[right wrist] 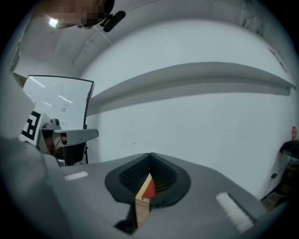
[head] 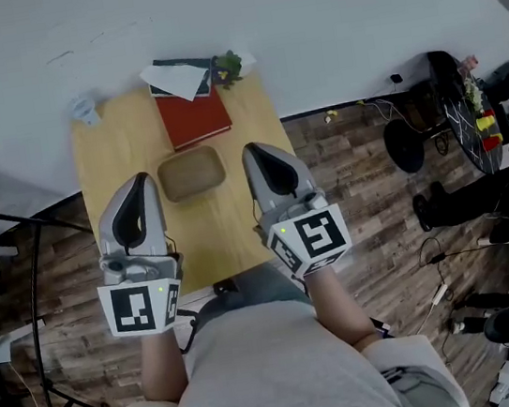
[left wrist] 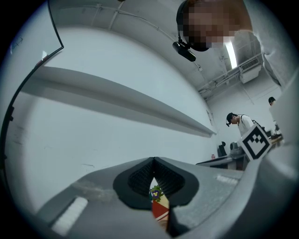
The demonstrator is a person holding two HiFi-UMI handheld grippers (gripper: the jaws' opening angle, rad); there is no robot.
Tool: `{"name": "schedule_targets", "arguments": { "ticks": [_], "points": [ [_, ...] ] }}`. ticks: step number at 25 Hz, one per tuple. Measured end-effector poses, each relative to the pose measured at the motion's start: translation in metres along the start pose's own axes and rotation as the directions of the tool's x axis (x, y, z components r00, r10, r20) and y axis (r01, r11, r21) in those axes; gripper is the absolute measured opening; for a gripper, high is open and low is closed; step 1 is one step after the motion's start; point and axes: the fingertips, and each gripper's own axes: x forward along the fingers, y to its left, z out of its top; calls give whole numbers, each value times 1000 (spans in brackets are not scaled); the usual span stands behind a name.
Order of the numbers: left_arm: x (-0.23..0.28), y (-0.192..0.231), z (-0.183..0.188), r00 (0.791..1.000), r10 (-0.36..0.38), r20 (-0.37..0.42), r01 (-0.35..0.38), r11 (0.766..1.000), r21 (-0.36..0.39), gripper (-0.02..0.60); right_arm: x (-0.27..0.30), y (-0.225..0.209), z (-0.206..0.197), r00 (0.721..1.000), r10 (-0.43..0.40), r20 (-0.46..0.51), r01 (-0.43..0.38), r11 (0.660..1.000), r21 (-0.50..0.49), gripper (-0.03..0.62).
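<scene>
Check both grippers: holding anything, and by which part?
Nothing is held. The left gripper and right gripper are both shut and empty, either side of the shallow brown wooden tray.

A red book (head: 192, 115) and brown tray (head: 191, 173) on a yellow-wood table (head: 114, 152).

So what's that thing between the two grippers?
A shallow brown wooden tray lies on the table between the left gripper and the right gripper; the head view shows it.

A white wall (head: 304, 29), dark wood-plank floor (head: 348, 193), small wooden table (head: 116, 162) against it.
</scene>
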Motion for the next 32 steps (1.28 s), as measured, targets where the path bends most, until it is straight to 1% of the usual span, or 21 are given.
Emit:
{"name": "schedule_targets", "arguments": {
  "ticks": [8, 17, 24, 29, 32],
  "points": [
    [10, -1, -39, 995, -4, -95, 3, 1000, -11, 5, 11, -8, -58, 990, 20, -138, -14, 999, 41, 2],
    [18, -12, -78, 983, -13, -184, 9, 1000, -27, 5, 8, -16, -124, 959, 69, -274, -35, 991, 126, 3],
    [23, -27, -106, 967, -30, -254, 27, 999, -16, 5, -1, -16, -181, 912, 142, -385, -82, 982, 168, 12],
    [27, -36, -126, 951, -43, -306, 44, 999, -3, 5, -4, -12, -215, 872, 199, -448, -124, 974, 192, 73],
    [30, -43, -140, 939, -57, -340, 67, 998, 18, 5, -3, -9, -233, 848, 234, -476, -155, 967, 200, 132]
  ]
}}
